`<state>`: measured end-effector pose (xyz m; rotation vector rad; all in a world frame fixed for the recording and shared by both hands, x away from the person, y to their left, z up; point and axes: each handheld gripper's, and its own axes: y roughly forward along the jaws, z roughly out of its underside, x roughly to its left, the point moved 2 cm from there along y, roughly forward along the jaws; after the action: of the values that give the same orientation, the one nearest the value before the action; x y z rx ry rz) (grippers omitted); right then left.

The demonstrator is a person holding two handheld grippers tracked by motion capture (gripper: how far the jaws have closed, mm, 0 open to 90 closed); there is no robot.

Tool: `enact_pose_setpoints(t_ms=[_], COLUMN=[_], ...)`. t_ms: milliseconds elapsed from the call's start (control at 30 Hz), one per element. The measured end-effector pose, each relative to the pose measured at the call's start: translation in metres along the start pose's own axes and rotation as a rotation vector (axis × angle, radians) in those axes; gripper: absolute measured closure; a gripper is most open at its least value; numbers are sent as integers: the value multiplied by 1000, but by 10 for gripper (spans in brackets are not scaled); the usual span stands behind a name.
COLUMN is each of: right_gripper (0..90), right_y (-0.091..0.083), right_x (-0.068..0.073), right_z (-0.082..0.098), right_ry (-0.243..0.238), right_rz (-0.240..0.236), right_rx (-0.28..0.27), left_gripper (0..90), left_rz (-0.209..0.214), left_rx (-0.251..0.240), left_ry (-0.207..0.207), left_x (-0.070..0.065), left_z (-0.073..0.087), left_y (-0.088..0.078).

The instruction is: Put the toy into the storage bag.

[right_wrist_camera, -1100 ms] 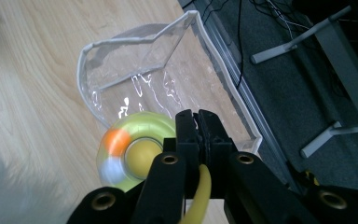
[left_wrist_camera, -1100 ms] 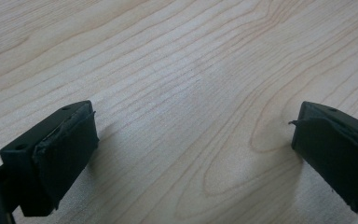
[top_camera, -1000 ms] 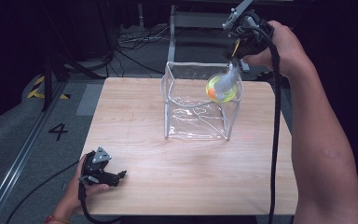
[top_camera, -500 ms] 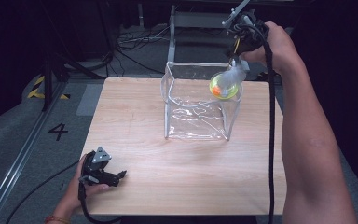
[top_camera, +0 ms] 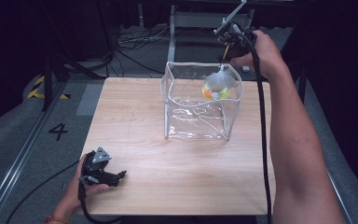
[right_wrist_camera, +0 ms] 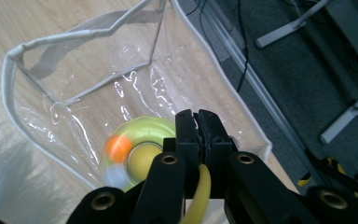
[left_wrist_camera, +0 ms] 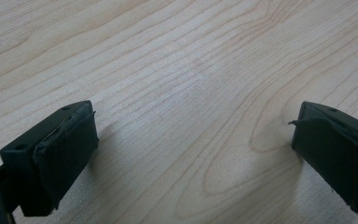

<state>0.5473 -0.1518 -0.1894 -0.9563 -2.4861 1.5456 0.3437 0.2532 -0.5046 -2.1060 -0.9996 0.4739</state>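
Note:
A clear plastic bag (top_camera: 198, 116) with a white rim (right_wrist_camera: 74, 35) stands open on the wooden table (top_camera: 135, 107). My right gripper (top_camera: 223, 64) points down over the bag's back right corner. In the right gripper view its jaws (right_wrist_camera: 198, 116) are shut on a yellow cord (right_wrist_camera: 200, 196). From it hangs a blurred yellow-green toy ring (top_camera: 216, 87) with an orange ball (right_wrist_camera: 116, 147), level with the bag's mouth. My left gripper (top_camera: 120, 175) rests at the table's front left, its jaws (left_wrist_camera: 193, 154) wide open over bare wood.
Black cables (top_camera: 130, 44) and metal stand legs (top_camera: 172, 28) lie on the grey floor behind the table. A rail (top_camera: 23, 149) runs along the floor at the left. A cable (top_camera: 261, 130) trails along the right forearm.
The right hand has come left and down a little with the hanging toy, which now sits within the bag's mouth. The left gripper has kept still.

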Motion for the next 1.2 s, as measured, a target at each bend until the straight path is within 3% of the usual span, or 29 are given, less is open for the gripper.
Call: enact_pose_setpoints(t_ms=[300, 700, 1000, 1200], right_gripper=[877, 873, 851, 835], right_y=[36, 69, 84, 83], right_x=[10, 22, 29, 27], right_z=[13, 34, 47, 51], right_ry=[-18, -28, -48, -39], right_rz=[-37, -88, -92, -93], right_rx=[50, 113, 160, 153], left_gripper=[5, 5, 5, 5], left_rz=[0, 0, 0, -1], left_rx=[0, -1, -3, -3], left_ry=[0, -1, -2, -2], left_x=[0, 0, 0, 0], left_z=[0, 0, 0, 0], left_y=[0, 0, 0, 0])
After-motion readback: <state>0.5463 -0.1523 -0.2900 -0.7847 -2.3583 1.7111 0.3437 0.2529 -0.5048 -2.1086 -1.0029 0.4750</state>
